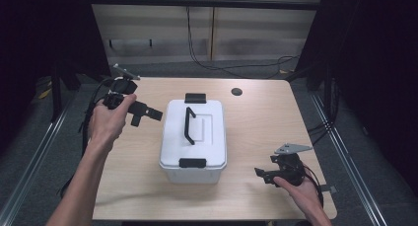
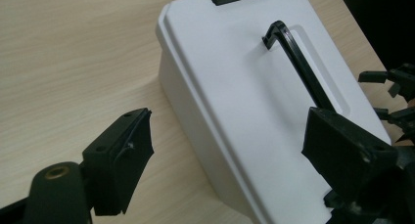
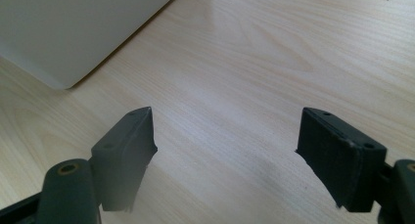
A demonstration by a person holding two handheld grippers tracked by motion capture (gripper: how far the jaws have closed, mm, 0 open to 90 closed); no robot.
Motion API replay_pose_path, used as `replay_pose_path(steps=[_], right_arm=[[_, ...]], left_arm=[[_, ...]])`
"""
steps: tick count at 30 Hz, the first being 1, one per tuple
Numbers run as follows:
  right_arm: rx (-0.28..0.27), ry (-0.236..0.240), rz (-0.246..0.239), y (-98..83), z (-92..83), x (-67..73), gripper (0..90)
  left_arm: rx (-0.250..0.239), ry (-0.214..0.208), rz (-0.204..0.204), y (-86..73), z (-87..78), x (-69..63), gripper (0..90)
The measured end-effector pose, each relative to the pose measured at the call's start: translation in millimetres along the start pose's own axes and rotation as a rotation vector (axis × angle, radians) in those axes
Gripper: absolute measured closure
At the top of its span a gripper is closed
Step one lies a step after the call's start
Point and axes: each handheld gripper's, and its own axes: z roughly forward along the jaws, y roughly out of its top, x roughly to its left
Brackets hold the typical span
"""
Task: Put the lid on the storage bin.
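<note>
A white lidded box (image 1: 193,137) stands in the middle of the wooden table (image 1: 256,122). A black handle (image 1: 189,126) lies along its lid, with a black latch (image 1: 195,97) at the far end and another latch (image 1: 192,163) at the near end. My left gripper (image 1: 147,116) hovers just left of the box's far end, open and holding nothing. In the left gripper view its jaws (image 2: 227,119) stand wide, framing the box (image 2: 235,87) and handle (image 2: 298,62). My right gripper (image 1: 261,174) rests low near the front right, open; its jaws (image 3: 225,111) are spread over bare wood beside a box corner (image 3: 73,23).
A small round dark hole (image 1: 236,92) sits near the table's far edge. Behind the table, cables (image 1: 222,65) trail on the floor before a wall panel. Dark drapes flank both sides. My right gripper (image 2: 391,92) is visible beyond the box in the left gripper view.
</note>
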Motion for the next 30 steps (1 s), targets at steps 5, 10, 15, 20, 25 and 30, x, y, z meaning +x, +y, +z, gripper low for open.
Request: replay_pose_path(steps=[5, 10, 15, 20, 25, 30], right_arm=[[0.000, -0.002, 0.000, -0.3, -0.5, -0.3, 21.2], [0.000, 0.001, -0.003, -0.9, -1.5, 1.0, 21.1], [0.000, 0.000, 0.001, -0.8, -1.5, 0.7, 21.2], [0.000, -0.004, -0.002, -0.8, -1.2, 0.4, 21.2], [0.002, -0.006, 0.002, -0.8, -1.7, 0.8, 21.2], [0.001, -0.007, 0.000, -1.0, -1.8, 0.8, 21.2]], left_arm=[[-0.058, 0.012, 0.017, -10.6, -8.1, 7.9, 18.5], [-0.118, 0.039, 0.033, -29.1, -12.7, 22.1, 20.3], [-0.166, 0.036, -0.003, -45.0, -19.3, 40.5, 23.3], [-0.225, 0.037, 0.005, -71.5, -26.4, 56.8, 27.2], [-0.279, 0.040, 0.014, -90.7, -29.8, 64.1, 25.2], [-0.292, 0.073, 0.017, -113.9, -28.0, 69.5, 24.7]])
